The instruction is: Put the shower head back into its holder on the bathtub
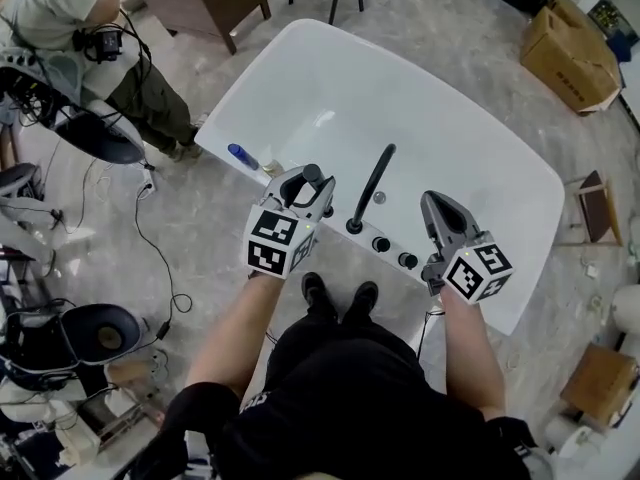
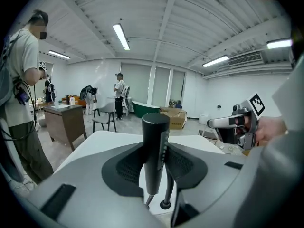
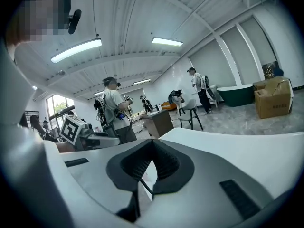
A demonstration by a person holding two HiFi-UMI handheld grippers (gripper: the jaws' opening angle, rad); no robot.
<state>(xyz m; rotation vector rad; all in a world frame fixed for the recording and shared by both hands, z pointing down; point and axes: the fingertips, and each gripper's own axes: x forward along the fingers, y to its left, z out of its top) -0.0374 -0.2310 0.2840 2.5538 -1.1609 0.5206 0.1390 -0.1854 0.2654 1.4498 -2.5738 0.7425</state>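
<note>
Closest in, the shower head [image 2: 155, 146] is gripped upright by its black handle in the left gripper [image 1: 305, 190], jaws part-open around it. It is held just above the near rim of the bathtub [image 1: 300, 38], presumably for a straight drop into its holder, which cannot be singled out among the black fittings there. The right gripper [image 1: 437, 208] is kept closed and empty near two knobs [image 1: 381, 244]. Beyond, the curved spout [image 1: 372, 186] is judged the nearest obstruction, with a blue bottle [image 1: 243, 156] noted on the left rim.
</note>
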